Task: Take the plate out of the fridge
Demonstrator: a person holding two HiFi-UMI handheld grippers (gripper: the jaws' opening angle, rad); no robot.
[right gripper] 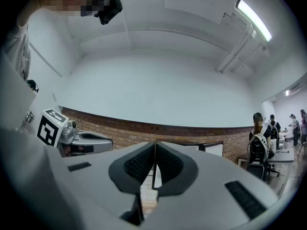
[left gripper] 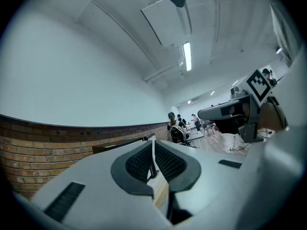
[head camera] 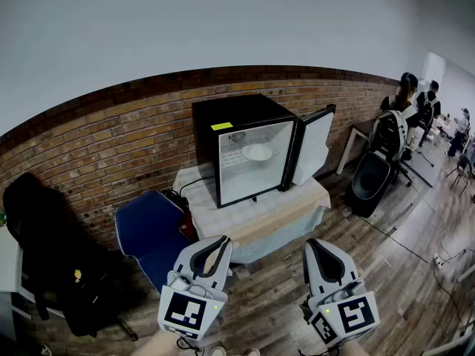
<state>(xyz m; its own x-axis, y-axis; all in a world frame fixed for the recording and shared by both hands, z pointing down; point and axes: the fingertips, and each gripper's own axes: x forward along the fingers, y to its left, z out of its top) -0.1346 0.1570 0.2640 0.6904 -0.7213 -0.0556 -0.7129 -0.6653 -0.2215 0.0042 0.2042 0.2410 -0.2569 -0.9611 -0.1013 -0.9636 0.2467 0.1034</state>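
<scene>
A black mini fridge (head camera: 239, 114) stands on a cloth-covered low table (head camera: 300, 199) against the brick wall, its door (head camera: 312, 146) swung open to the right. A white plate (head camera: 257, 152) lies on the upper wire shelf inside. My left gripper (head camera: 221, 242) and right gripper (head camera: 312, 244) hang low in front of the table, well short of the fridge, both shut with nothing between the jaws. In the left gripper view the pads (left gripper: 152, 145) touch, and in the right gripper view they (right gripper: 155, 150) meet too. The plate is hidden in both gripper views.
A blue chair (head camera: 144, 233) sits left of the table, with a dark chair draped in black (head camera: 43, 245) further left. A black seat (head camera: 369, 179) and seated people (head camera: 405, 96) are at the right. Wooden floor lies between me and the table.
</scene>
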